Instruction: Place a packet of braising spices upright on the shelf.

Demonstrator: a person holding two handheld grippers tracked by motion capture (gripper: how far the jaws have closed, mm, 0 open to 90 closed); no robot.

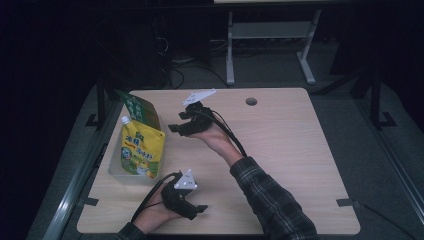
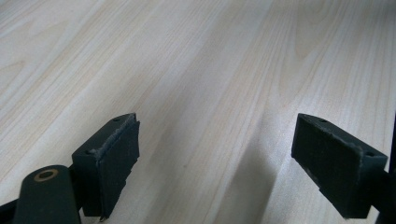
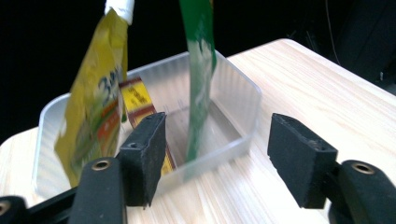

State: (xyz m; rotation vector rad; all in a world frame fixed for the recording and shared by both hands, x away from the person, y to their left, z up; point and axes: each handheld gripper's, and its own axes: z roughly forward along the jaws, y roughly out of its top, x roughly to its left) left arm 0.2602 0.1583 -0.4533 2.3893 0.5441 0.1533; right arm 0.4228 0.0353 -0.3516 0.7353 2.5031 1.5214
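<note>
Where pale wood grain runs, glossy pouches [image 1: 141, 149] in translucent tub [image 3: 238, 109].

Yellow spouted pouch [image 3: 95, 112] with white cap and green pouch [image 3: 200, 70] stand in a clear plastic bin [image 3: 243, 100]; pale woodgrain table [image 1: 280, 140]; plaid sleeve [image 1: 272, 200].

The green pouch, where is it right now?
The green pouch stands in the clear plastic bin at the table's left edge in the high view, behind the yellow spouted pouch, just left of the right tool.
</note>
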